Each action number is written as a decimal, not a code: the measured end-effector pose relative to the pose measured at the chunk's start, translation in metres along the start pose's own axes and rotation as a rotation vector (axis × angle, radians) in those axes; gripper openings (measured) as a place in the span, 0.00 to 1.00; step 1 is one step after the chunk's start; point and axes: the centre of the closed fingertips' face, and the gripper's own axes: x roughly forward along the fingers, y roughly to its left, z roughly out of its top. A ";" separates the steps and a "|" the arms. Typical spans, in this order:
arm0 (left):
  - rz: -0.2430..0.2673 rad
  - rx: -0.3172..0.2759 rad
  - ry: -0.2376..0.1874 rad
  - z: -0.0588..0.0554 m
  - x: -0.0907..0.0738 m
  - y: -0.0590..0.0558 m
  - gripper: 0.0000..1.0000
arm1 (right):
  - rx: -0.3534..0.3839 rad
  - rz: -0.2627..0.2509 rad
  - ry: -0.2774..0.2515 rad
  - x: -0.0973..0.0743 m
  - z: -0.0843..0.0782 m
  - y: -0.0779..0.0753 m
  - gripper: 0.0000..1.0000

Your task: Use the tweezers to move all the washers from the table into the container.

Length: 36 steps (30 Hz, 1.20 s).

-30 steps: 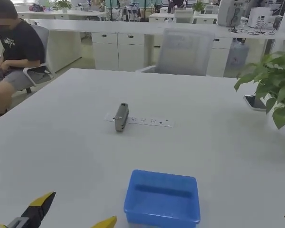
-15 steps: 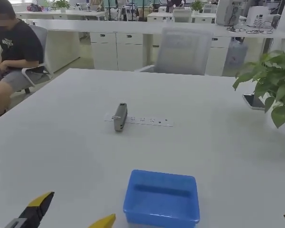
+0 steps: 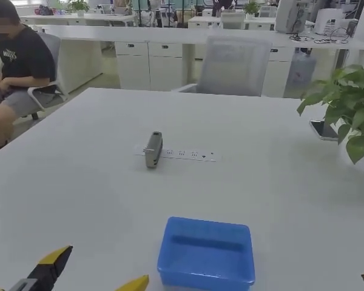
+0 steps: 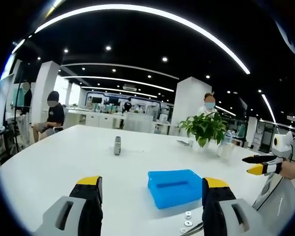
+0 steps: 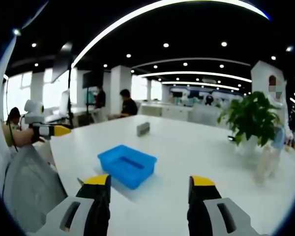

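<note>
My left hand-held gripper [image 3: 98,267] and right hand-held gripper [image 5: 150,180] hover with jaws wide apart and empty, the job seemingly unstarted. The washers [image 4: 188,220] lie loose on the worktop [image 3: 79,182] just before the blue container [image 3: 206,271], beside what looks like the tweezers [image 4: 195,229]. Next, I judge, one hand-held gripper must close on those tweezers; nothing on the worktop has moved since a second ago.

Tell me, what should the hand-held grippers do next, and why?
Probably lower the left hand-held gripper to what looks like the tweezers beside the washers: its jaws stand open and empty, and the blue container looks empty.
</note>
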 end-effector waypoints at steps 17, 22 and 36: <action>-0.003 0.002 0.013 -0.002 0.000 -0.001 0.83 | -0.007 0.005 0.004 0.000 0.000 0.001 0.60; -0.012 -0.002 0.012 -0.002 0.001 -0.002 0.84 | -0.014 0.015 0.010 0.001 -0.002 0.003 0.60; -0.142 -0.064 0.042 -0.005 0.000 -0.024 0.77 | -0.107 0.044 0.152 0.004 -0.021 0.010 0.54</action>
